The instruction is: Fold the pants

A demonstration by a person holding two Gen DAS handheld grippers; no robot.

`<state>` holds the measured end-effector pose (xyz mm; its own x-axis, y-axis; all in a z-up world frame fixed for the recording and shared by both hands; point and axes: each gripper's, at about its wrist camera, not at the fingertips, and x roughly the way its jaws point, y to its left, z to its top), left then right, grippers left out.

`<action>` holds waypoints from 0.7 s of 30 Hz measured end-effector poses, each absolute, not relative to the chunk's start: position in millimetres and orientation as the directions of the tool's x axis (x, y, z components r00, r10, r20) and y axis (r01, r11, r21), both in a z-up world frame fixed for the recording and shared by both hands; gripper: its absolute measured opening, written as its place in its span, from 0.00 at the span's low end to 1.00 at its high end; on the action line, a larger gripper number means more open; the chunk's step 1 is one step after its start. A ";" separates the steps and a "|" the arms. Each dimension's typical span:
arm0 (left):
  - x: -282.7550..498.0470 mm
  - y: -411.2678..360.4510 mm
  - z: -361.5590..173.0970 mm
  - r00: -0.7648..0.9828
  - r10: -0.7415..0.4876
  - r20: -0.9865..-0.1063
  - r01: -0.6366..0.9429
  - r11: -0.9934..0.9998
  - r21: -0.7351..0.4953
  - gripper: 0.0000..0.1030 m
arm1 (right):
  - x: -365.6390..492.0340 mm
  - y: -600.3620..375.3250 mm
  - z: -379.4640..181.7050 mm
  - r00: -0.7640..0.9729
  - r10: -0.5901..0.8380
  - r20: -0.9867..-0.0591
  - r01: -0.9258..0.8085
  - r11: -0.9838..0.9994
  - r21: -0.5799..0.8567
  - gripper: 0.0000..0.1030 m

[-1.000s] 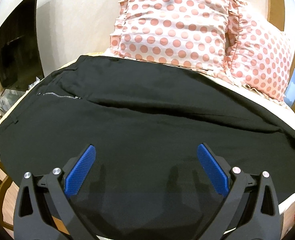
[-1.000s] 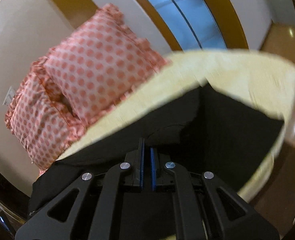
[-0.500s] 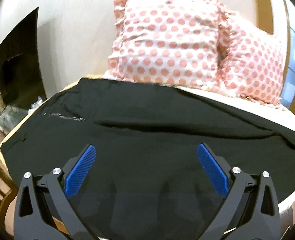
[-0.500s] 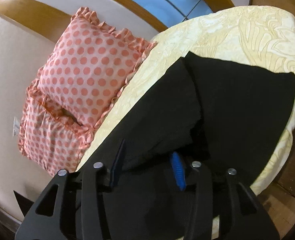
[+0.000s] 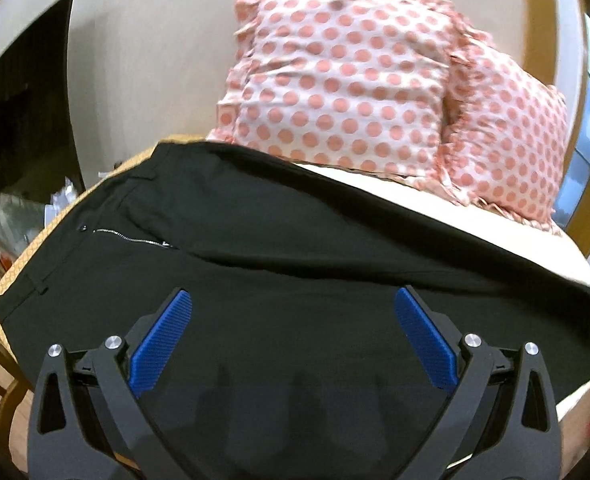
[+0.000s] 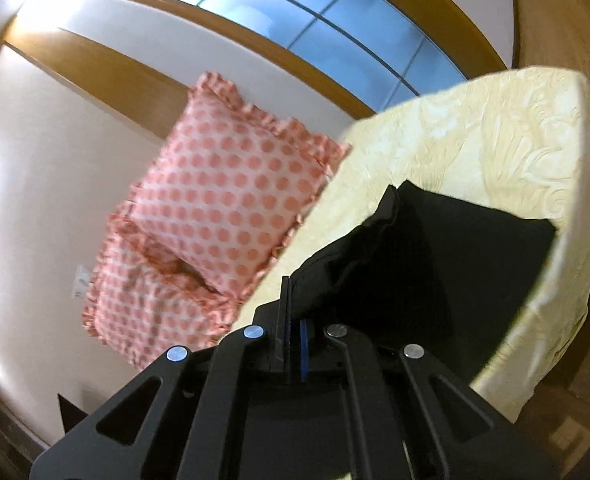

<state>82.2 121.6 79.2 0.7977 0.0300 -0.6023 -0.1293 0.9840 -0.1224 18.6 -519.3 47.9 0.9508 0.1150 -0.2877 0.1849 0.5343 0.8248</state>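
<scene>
Black pants [image 5: 295,240] lie spread across the bed, waistband and zipper [image 5: 135,238] at the left. My left gripper [image 5: 291,294] hovers over the near part of them, blue pads wide apart, nothing between them. In the right wrist view the leg end of the pants [image 6: 455,248] lies on the cream bedspread [image 6: 495,128]. My right gripper [image 6: 293,300] is closing tight on a raised fold of that black cloth, and the pads press on it.
Two pink polka-dot pillows [image 5: 343,80] lean against the wall at the head of the bed. A dark screen [image 5: 23,112] stands at the left. A window with a wooden frame [image 6: 335,20] runs behind the bed. Wooden floor [image 6: 555,20] surrounds the bed.
The right gripper opened over the pants leg, then shut again on a fold of it and rolled. The left gripper drew back and up a little, still open.
</scene>
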 end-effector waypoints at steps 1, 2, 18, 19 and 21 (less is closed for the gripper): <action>86.5 126.5 82.2 0.798 0.030 -0.602 -0.132 0.983 -0.127 0.98 | 13.9 -519.3 46.1 0.950 0.117 -0.291 0.187 0.533 0.825 0.02; 95.8 134.9 88.5 0.800 0.036 -0.599 -0.138 0.983 -0.125 0.98 | 11.4 -519.5 42.7 0.945 0.118 -0.305 0.199 0.533 0.822 0.03; 358.7 211.6 68.0 0.529 0.084 -0.844 -0.308 0.946 -0.098 0.81 | 30.0 -531.6 1.9 0.883 0.129 -0.452 0.321 0.537 0.780 0.03; 369.1 215.1 62.8 0.508 0.090 -0.857 -0.322 0.942 -0.093 0.79 | 30.7 -531.8 2.7 0.882 0.128 -0.454 0.322 0.540 0.778 0.03; 386.2 225.2 50.9 0.467 0.097 -0.879 -0.371 0.924 -0.095 0.74 | 32.8 -531.9 4.1 0.879 0.126 -0.460 0.325 0.548 0.771 0.03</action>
<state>386.2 225.2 50.9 0.4672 0.0970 -0.8788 -0.3707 0.9239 -0.0951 32.8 -531.9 4.1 0.8791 0.1263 -0.4597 0.3246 0.5475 0.7712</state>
